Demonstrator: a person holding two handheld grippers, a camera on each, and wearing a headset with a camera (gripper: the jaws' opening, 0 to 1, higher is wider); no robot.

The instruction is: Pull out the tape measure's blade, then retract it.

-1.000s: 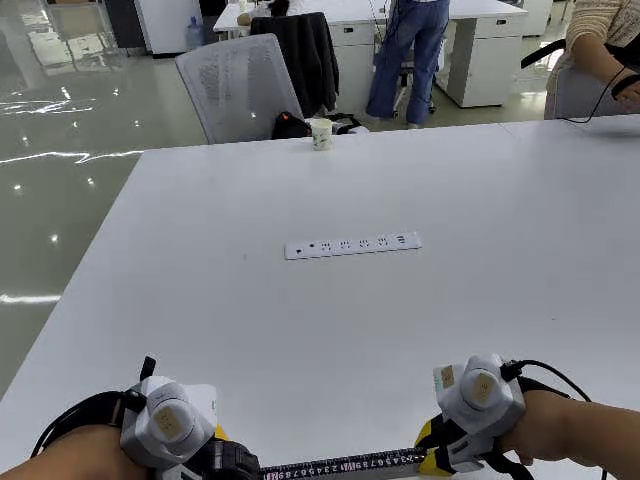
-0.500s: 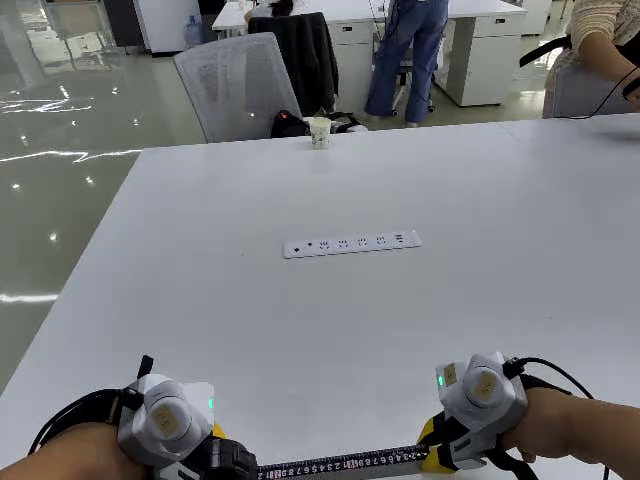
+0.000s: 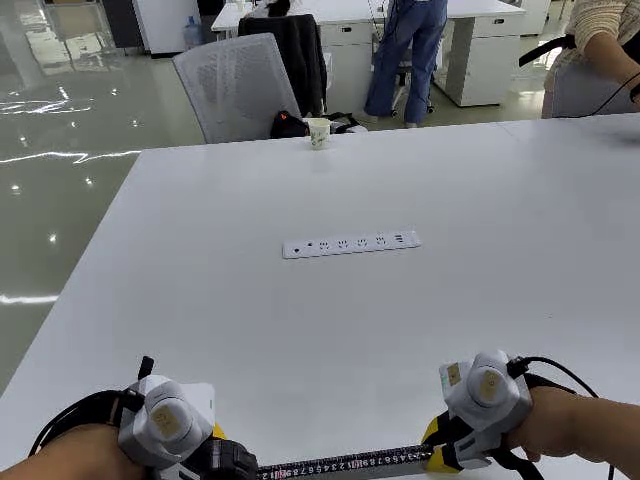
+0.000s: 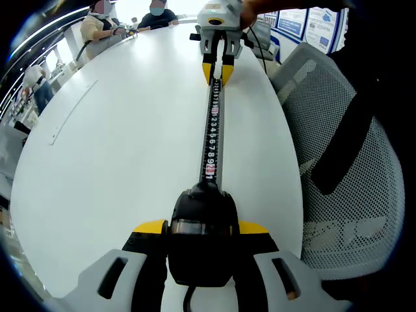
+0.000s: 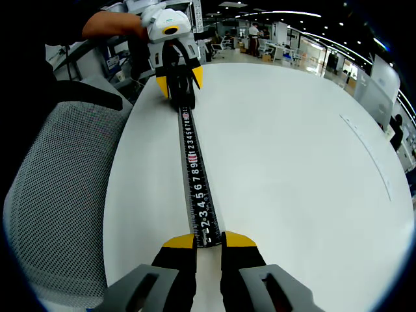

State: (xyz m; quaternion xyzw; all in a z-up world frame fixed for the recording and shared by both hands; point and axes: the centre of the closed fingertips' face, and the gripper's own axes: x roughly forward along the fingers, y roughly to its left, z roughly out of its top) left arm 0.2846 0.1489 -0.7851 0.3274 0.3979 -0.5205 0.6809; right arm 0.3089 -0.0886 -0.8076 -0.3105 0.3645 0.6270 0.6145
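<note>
Grips the tape measure's case (image 4: 203,257) in the left gripper (image 4: 201,229), jaws clamped on its two sides, at the near edge of the white table (image 3: 300,320). Pinches the free end of the blade (image 4: 212,130) in the right gripper (image 5: 208,242), yellow-tipped jaws closed on it from either side, hiding the end hook between them. Stretches the blade straight from one gripper to the other along the table's near edge, resting on the top or just above it (cannot tell which). Shows white numerals on black with one red-backed mark partway along; blurs the digits toward the far end in both gripper views. Cuts off most of the case and both sets of jaws at the bottom of the head view, leaving a dark corner of the case at lower left and a strip of blade beside it. Places a white power strip (image 3: 350,243) mid-table, well apart from the grippers, a paper cup (image 3: 319,133) at the far edge, and a grey mesh chair (image 3: 235,88) behind that. Crops the people standing in the background at the top.
</note>
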